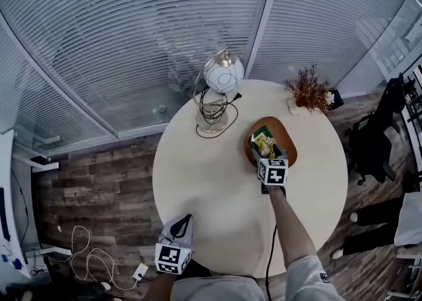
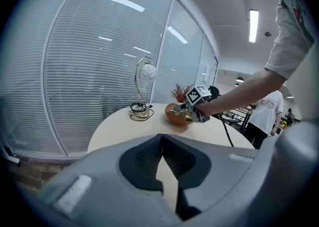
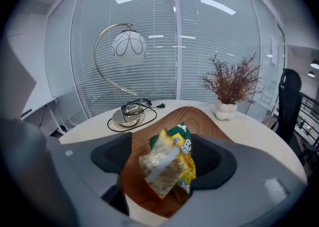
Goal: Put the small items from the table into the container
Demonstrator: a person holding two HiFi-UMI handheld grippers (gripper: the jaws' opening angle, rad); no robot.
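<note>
A wooden bowl (image 1: 288, 146) stands on the round cream table (image 1: 211, 181) at the right. My right gripper (image 1: 265, 158) hovers over the bowl's near rim. In the right gripper view the bowl (image 3: 199, 121) holds a green and yellow snack packet (image 3: 186, 144). A pale, blurred snack packet (image 3: 159, 167) hangs between the wide jaws of my right gripper (image 3: 167, 164), and the pads do not press on it. My left gripper (image 1: 185, 219) rests at the table's near edge, far from the bowl. Its jaws meet at the tip (image 2: 161, 136) with nothing in them.
A globe lamp (image 1: 222, 74) with a coiled black cable (image 1: 212, 113) on its base stands at the table's far side. A dried plant in a white vase (image 1: 307, 90) sits at the far right edge. An office chair (image 1: 374, 136) stands beyond the table on the right.
</note>
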